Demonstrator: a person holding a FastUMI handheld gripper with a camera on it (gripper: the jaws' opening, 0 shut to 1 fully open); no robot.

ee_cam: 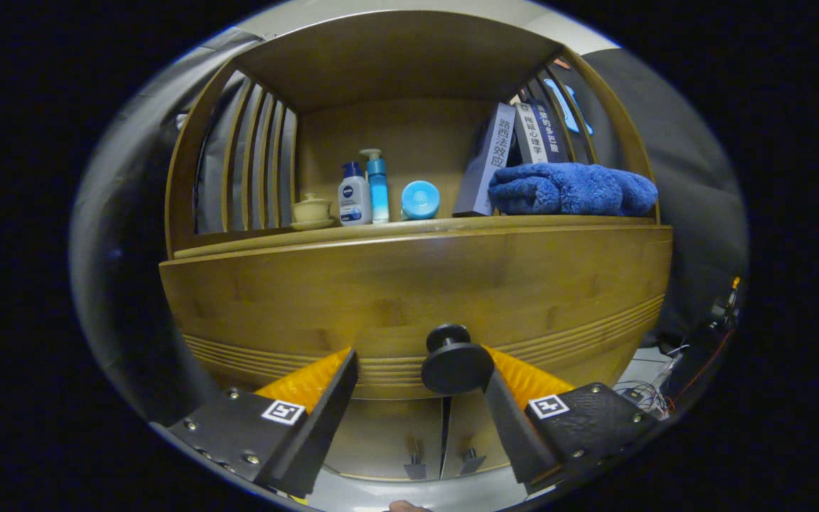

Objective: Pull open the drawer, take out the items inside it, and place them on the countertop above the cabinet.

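The gripper [416, 387] is standing open, its fingers flanking the round dark knob [456, 363] of the closed wooden drawer [409, 299].

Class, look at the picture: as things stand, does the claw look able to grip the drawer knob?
Probably yes. The claw is open and the knob sits between its fingers, close against the right one, with a gap to the left one. Nothing lies between them, and the drawer front behind looks shut.
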